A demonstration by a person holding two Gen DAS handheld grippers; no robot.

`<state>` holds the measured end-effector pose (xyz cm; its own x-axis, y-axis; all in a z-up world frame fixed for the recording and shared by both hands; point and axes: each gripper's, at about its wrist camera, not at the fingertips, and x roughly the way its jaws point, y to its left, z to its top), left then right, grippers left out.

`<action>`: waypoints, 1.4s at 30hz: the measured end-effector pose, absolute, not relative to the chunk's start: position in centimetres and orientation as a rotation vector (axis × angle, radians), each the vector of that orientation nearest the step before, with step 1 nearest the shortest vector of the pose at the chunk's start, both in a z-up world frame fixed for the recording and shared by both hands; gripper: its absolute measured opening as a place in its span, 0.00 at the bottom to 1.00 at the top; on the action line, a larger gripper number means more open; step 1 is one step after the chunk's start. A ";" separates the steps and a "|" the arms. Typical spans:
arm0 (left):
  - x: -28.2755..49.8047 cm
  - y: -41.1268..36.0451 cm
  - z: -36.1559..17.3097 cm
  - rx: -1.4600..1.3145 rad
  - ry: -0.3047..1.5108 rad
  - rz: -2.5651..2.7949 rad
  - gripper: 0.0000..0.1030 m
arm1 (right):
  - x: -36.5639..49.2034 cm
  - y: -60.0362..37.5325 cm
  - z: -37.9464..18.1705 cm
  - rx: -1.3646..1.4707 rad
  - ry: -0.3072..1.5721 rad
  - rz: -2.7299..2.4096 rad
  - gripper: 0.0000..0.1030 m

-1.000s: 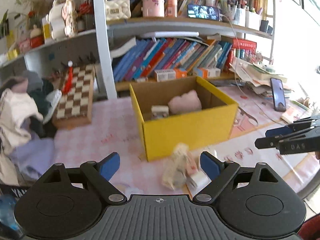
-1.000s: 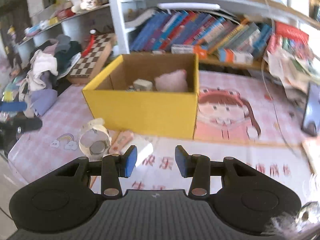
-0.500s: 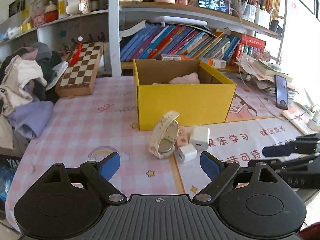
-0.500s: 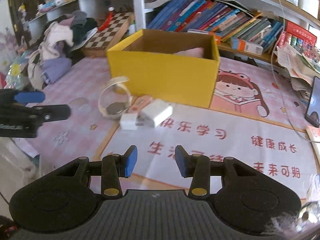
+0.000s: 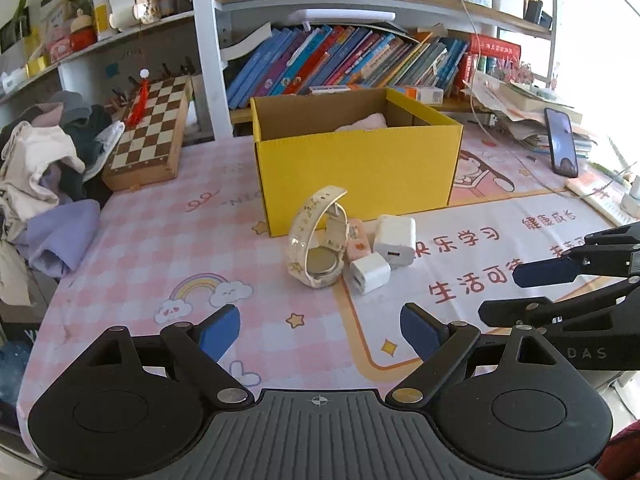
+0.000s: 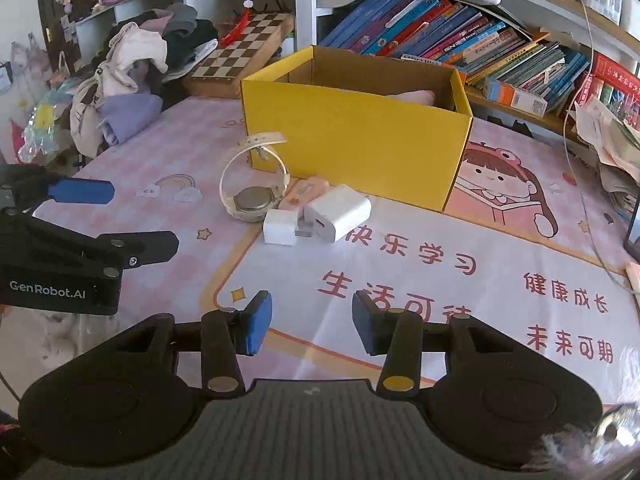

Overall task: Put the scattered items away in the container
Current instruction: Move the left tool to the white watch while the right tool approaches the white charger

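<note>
The yellow box [image 5: 356, 164] stands open-topped on the pink checked mat [image 5: 160, 240], and we take it as our landmark. Inside it we note a pink soft item [image 5: 362, 123] against the far wall. Just in front of the box's near left corner lie four items in a cluster: a white watch [image 5: 318, 240] with its strap looped upward, a small pink case [image 5: 357, 239] touching it, a larger white charger [image 6: 338, 213] and a smaller white charger [image 6: 280, 227] touching one another. Our left gripper [image 5: 320, 334] hovers in front of the box, well short of the cluster, jaws spread wide and empty. Our right gripper [image 6: 312, 326] hovers likewise, jaws parted and holding nothing. A chessboard [image 5: 152, 128] leans to the left of the box.
</note>
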<state>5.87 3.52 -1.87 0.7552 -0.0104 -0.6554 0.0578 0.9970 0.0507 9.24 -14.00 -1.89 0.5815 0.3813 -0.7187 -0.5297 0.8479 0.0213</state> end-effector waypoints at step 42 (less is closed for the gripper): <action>8.8 4.1 -2.4 0.016 0.735 0.011 0.87 | 13.5 -12.7 -1.7 -0.280 0.841 0.551 0.59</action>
